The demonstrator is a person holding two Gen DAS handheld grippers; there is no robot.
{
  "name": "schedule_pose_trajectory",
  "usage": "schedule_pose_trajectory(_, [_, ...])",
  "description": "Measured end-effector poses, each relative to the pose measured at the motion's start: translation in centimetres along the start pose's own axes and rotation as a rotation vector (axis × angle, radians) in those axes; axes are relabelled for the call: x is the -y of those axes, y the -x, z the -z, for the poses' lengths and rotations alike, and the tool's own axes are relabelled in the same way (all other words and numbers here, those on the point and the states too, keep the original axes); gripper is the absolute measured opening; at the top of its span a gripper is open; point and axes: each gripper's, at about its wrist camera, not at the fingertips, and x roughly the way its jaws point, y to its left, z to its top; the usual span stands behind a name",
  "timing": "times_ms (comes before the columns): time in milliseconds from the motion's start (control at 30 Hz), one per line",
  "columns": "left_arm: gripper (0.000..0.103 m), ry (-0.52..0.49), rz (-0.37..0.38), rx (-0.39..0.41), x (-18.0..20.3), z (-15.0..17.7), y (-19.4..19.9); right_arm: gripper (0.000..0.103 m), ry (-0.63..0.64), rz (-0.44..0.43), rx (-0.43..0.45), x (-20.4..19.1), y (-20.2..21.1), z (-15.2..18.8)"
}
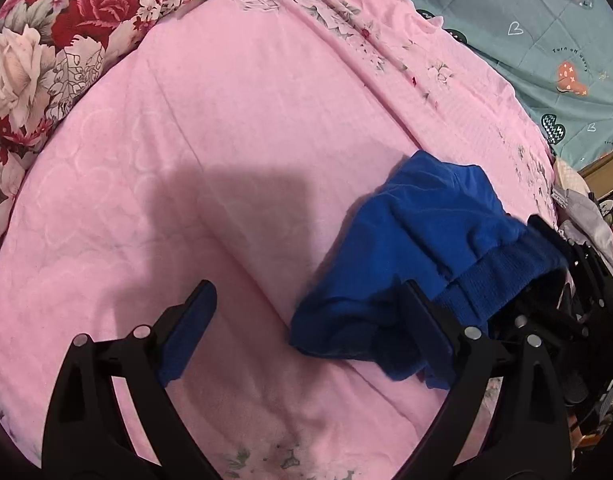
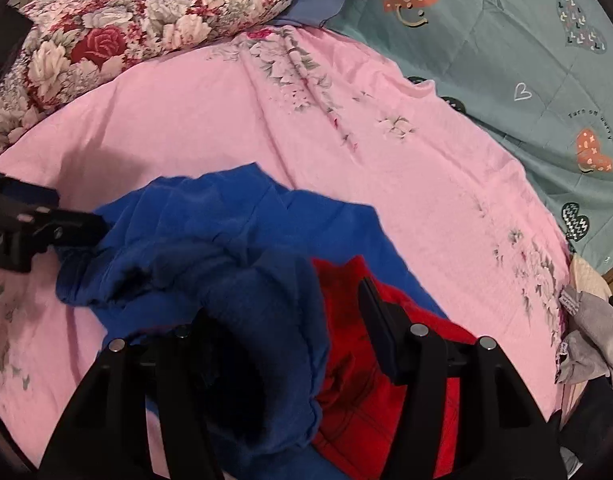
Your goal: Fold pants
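Observation:
Blue pants lie bunched on the pink bedsheet, with a ribbed waistband toward the right. My left gripper is open; its right finger touches the pants' near edge and nothing is between the jaws. In the right wrist view the blue pants are crumpled with a red patterned part showing. My right gripper is open; blue cloth drapes over its left finger and hides it. The left gripper's finger shows at the pants' left edge.
A floral red-and-white pillow lies at the far left. A teal quilt with hearts covers the right side. Grey clothes are piled at the right edge of the bed.

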Motion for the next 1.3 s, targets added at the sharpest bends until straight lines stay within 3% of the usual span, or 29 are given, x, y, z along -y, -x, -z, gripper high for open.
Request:
schedule_pose_trajectory(100, [0.094,0.008,-0.007,0.017,-0.2,-0.1,0.7,0.043,-0.061,-0.091,0.145,1.0,2.3,0.0])
schedule_pose_trajectory(133, [0.094,0.012,-0.01,0.022,-0.2,-0.2,0.9,0.028,-0.087,-0.132,0.173,1.5,2.9,0.1])
schedule_pose_trajectory(167, [0.094,0.016,-0.005,0.025,-0.2,-0.4,1.1,0.02,-0.124,-0.186,0.199,2.3,3.7,0.4])
schedule_pose_trajectory(267, [0.094,0.019,0.032,0.041,0.4,-0.7,2.0,0.016,-0.262,-0.372,0.243,6.2,5.8,0.8])
schedule_pose_trajectory(367, [0.094,-0.017,0.036,0.049,1.9,-0.7,2.3,0.016,-0.398,-0.477,0.297,11.6,8.3,2.2])
schedule_pose_trajectory(433, [0.094,-0.047,0.05,0.038,3.3,-0.6,1.9,0.016,-0.503,-0.548,0.293,15.5,8.7,3.6])
schedule_pose_trajectory(500, [0.094,-0.082,0.061,0.013,5.0,-0.3,0.9,0.017,-0.591,-0.622,0.228,19.0,7.0,5.6])
schedule_pose_trajectory(533, [0.094,-0.11,0.063,-0.005,6.2,0.0,0.1,0.021,-0.642,-0.606,0.189,20.4,5.8,6.7])
schedule_pose_trajectory(567, [0.094,-0.133,0.06,-0.021,7.1,0.3,-0.6,0.037,-0.689,-0.544,0.123,21.6,4.0,8.1])
schedule_pose_trajectory(633, [0.094,-0.191,0.052,-0.063,9.2,1.0,-2.2,0.055,-0.738,-0.376,-0.027,22.8,0.8,10.5])
schedule_pose_trajectory(667, [0.094,-0.21,0.051,-0.077,10.0,1.2,-2.7,0.055,-0.759,-0.305,-0.114,23.1,-0.5,11.8])
schedule_pose_trajectory(700, [0.094,-0.225,0.048,-0.085,10.6,1.5,-3.1,0.055,-0.783,-0.294,-0.149,23.4,-1.0,12.7])
schedule_pose_trajectory(833, [0.094,-0.231,0.027,-0.086,11.5,1.8,-3.6,0.055,-0.869,-0.386,-0.032,25.1,2.4,15.2])
schedule_pose_trajectory(933, [0.094,-0.208,0.034,-0.074,11.2,1.4,-3.1,0.055,-0.815,-0.528,0.015,24.0,4.0,14.8])
schedule_pose_trajectory(1067, [0.094,-0.185,0.029,-0.063,10.7,1.1,-2.5,0.055,-0.674,-0.526,-0.039,20.1,3.7,13.0])
schedule_pose_trajectory(1300, [0.094,-0.186,0.022,-0.066,10.4,1.6,-2.3,0.055,-0.698,-0.586,-0.148,17.7,0.4,12.5])
